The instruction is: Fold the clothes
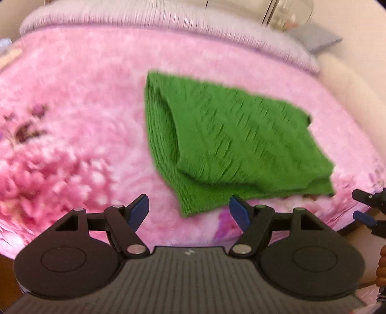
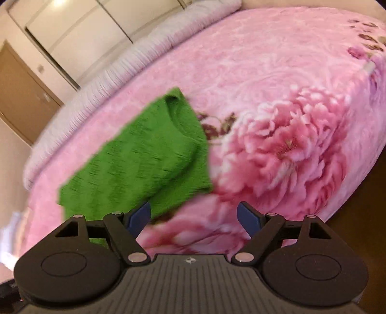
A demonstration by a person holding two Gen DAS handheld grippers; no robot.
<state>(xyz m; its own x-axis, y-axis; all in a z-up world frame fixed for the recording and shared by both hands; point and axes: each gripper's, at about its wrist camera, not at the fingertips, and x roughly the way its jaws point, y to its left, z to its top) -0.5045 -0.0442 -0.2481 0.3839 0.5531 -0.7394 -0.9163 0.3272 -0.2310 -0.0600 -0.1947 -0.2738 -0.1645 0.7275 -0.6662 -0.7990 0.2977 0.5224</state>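
left wrist view: left gripper [image 1: 188,212] has its 2 blue-padded fingers [image 1: 138,211] spread wide apart, nothing between them; it hangs above the bed [image 1: 72,120], clear of the fabric; the green knitted garment [image 1: 229,145] lies folded on the pink floral blanket [image 1: 60,169], at about 1 o'clock from the gripper, its nearest corner reaching down into the gap between the fingertips as seen from this camera; i cannot tell whether that corner touches either finger, it looks to lie below them; 1 folded layer sits on top of another, with a ribbed edge along the 9 o'clock side; frame is motion-blurred; part of the right gripper [image 1: 366,210] shows at the 3 o'clock edge of the picture, near the garment's 4 o'clock corner; a pale grey quilt [image 1: 168,17] runs along the far edge of the bed at 12 o'clock.

right wrist view: right gripper [image 2: 194,215] also has its fingers [image 2: 248,216] wide apart and empty; the garment [image 2: 144,157] sits at 11 o'clock from it, with its near edge just behind the left finger; neckline visible toward the garment's far end; a large pink peony print lies at 1 o'clock; white wardrobe doors [image 2: 72,29] and a brown door [image 2: 21,91] stand beyond the bed at 10 to 11 o'clock.
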